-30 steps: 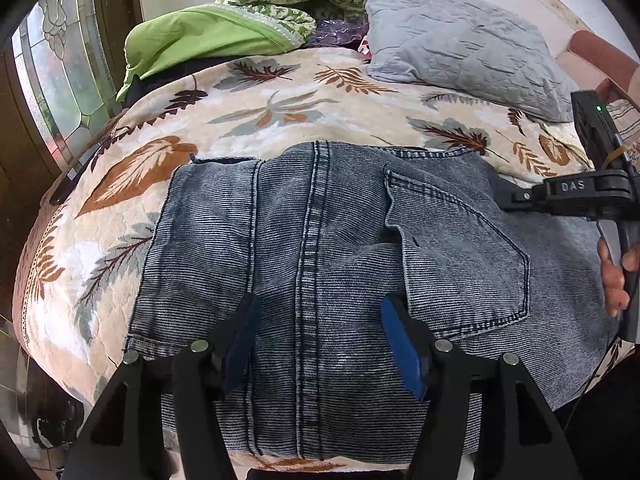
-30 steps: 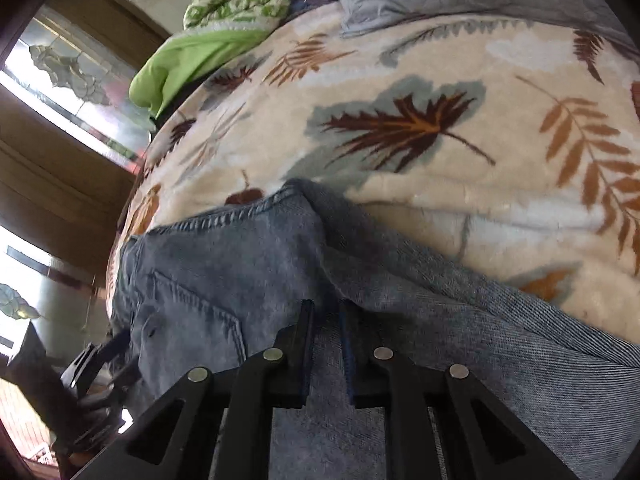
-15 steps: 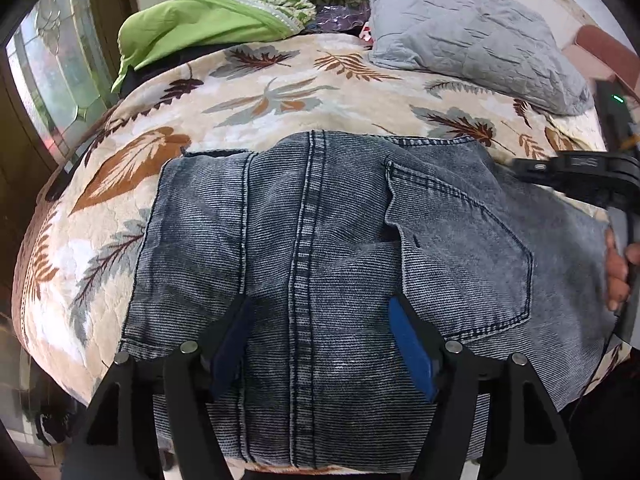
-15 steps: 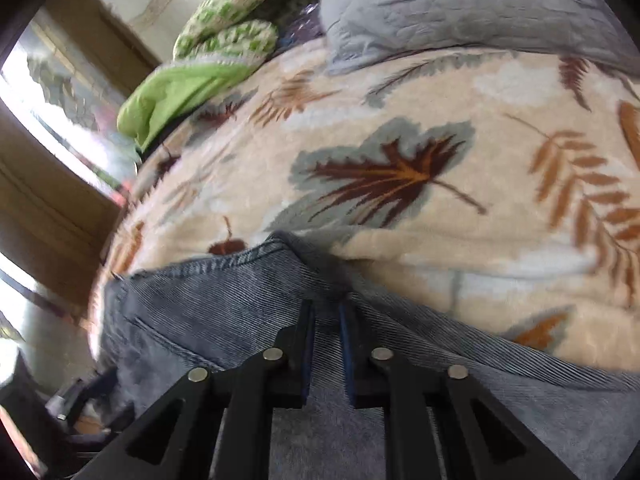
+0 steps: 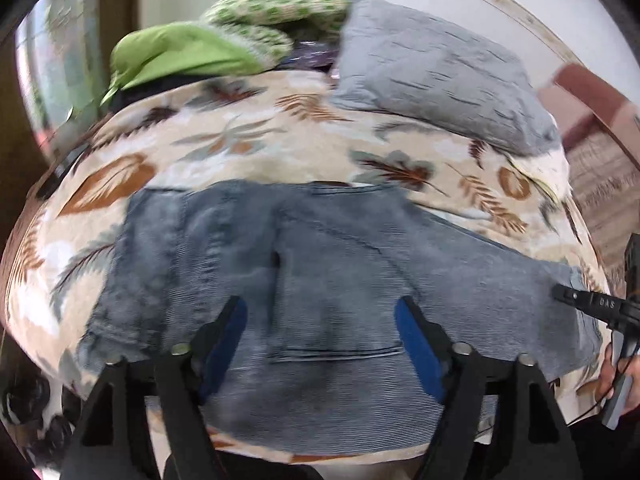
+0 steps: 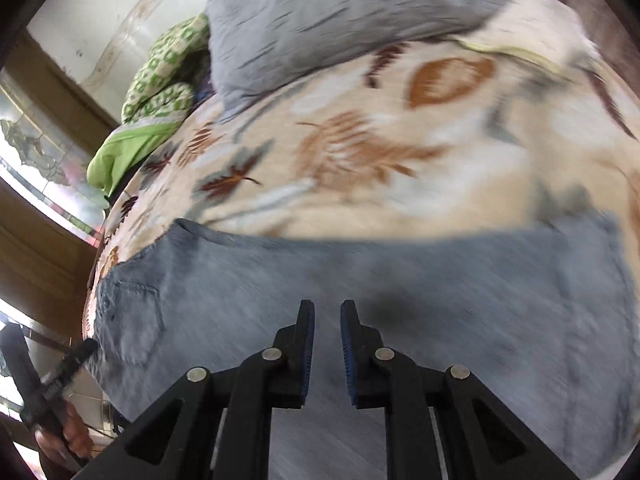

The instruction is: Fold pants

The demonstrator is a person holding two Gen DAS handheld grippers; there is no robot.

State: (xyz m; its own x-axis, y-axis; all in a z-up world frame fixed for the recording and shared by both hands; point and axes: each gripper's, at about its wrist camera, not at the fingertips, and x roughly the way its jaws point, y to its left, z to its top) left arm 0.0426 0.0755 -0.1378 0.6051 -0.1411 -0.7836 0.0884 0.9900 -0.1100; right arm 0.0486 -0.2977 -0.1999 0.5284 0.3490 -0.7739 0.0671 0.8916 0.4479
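Blurred pants fill mid-frame; left gripper gapes wide, right gripper slightly parted (holding nothing).

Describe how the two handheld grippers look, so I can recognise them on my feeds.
Both are matte black plastic. The left gripper and the right gripper each have two angular fingers lined with blue pads, plus round silver pivot pins. The left view shows the right gripper's side with white lettering, seemingly "DAS", and a thin black cable below it.
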